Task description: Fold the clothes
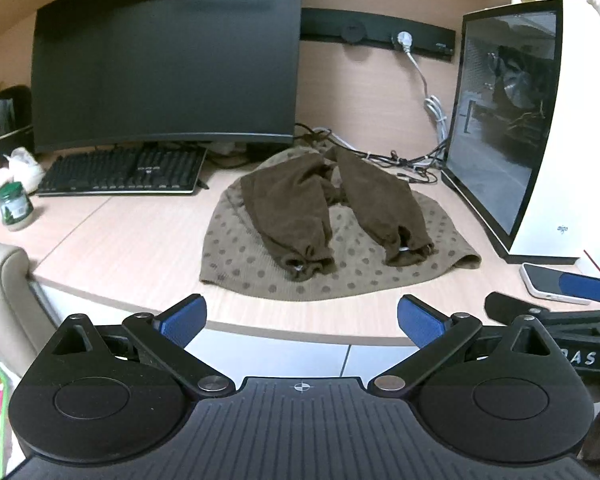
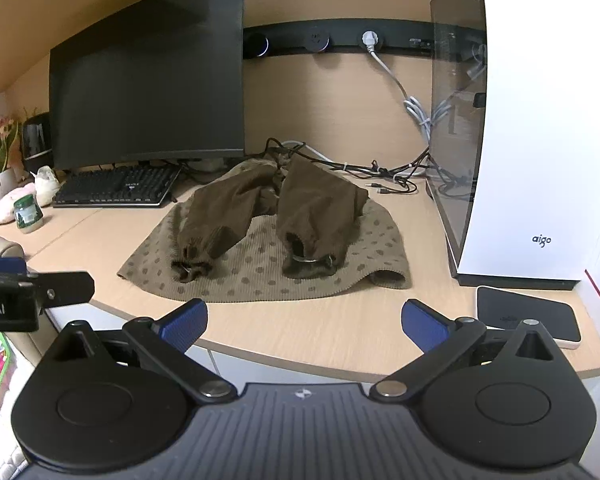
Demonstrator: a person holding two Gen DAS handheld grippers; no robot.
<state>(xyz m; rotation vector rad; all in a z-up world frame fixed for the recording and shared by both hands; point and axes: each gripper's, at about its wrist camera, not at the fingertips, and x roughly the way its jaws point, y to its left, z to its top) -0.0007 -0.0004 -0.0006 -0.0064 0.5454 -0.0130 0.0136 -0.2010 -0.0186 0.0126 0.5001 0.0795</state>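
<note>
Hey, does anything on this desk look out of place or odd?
Yes: a polka-dot garment lies rumpled on the desk, dark sleeves folded across it, its top crowding a cable tangle behind.

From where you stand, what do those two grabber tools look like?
Each is matte black plastic. The left gripper has two round discs, a ribbed centre plate with a small crosshair mark, silver rivets on angled link arms, and jaws faced with blue textured pads. The right gripper looks the same. White lettering marks their sides.
</note>
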